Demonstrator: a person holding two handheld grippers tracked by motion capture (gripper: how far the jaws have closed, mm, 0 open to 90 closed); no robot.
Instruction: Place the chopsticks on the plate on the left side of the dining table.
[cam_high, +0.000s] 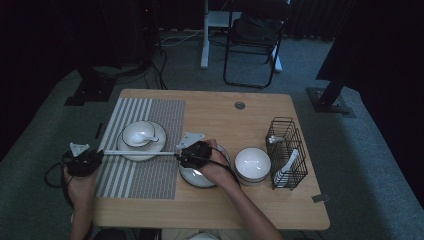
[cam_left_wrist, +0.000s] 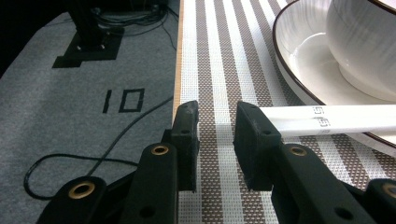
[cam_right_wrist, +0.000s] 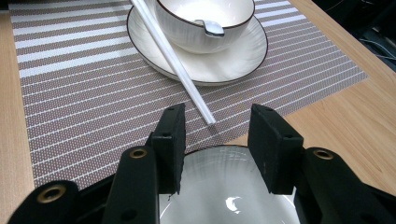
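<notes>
Wooden table (cam_high: 210, 107): striped placemat (cam_high: 165, 117), bowl (cam_high: 252, 164), plate (cam_high: 197, 178), wire rack (cam_high: 287, 150) (right side).

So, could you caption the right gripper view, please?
Open right gripper above a plate, facing white chopsticks resting on the saucer.

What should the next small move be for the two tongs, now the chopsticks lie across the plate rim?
Probably back both off. The chopsticks rest on the plate rim and placemat; the left tongs and right tongs are open, gripping nothing, so withdrawing shouldn't disturb them.

dim room, grey carpet (cam_high: 350, 150), folding chair (cam_high: 252, 45)
</notes>
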